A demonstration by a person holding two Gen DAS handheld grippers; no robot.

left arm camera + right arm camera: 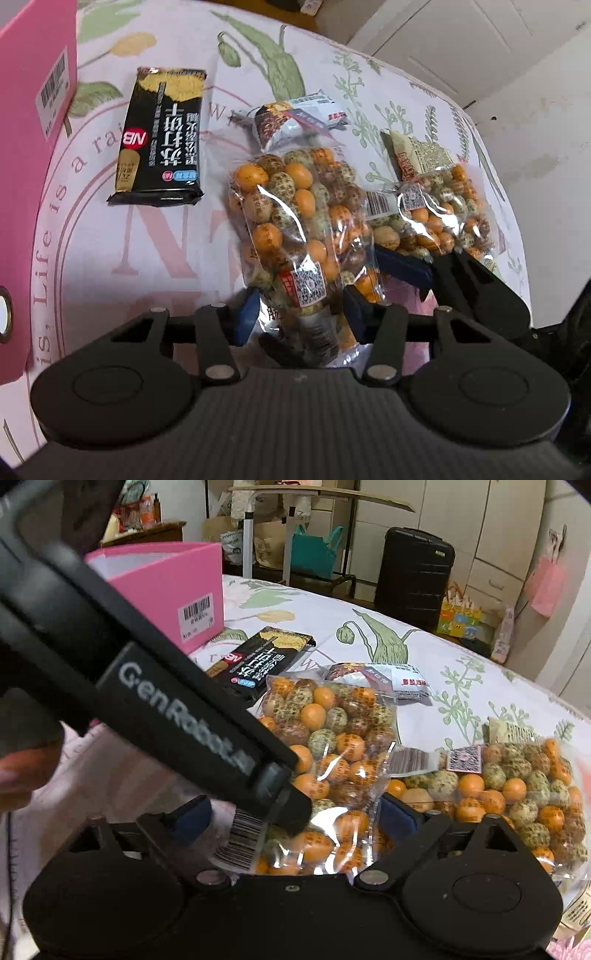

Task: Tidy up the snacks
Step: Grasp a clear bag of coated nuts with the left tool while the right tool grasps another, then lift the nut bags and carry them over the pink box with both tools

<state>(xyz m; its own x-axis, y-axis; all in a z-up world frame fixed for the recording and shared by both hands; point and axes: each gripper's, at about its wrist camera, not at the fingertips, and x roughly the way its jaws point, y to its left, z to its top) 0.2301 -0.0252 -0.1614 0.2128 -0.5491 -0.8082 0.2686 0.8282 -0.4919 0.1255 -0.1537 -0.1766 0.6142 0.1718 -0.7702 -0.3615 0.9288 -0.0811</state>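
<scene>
A clear bag of orange and speckled coated nuts (295, 221) lies on the flowered tablecloth (147, 240). My left gripper (301, 317) is shut on the bag's near end, its blue pads pressing both sides. In the right wrist view the same bag (332, 738) runs between the wide-open fingers of my right gripper (295, 812), whose pads stand apart from it. The left gripper's black housing (177, 716) crosses above them. A second bag of nuts (443, 218) (517, 794) lies just to the right. One blue right-gripper pad (402, 266) shows between the two bags.
A black cracker pack (162, 136) (258, 661) and a small white-and-dark packet (295, 118) (376, 675) lie beyond the bags. A beige packet (417, 155) sits under the second bag. An open pink box (26, 184) (166, 590) stands at far left. The table edge curves on the right.
</scene>
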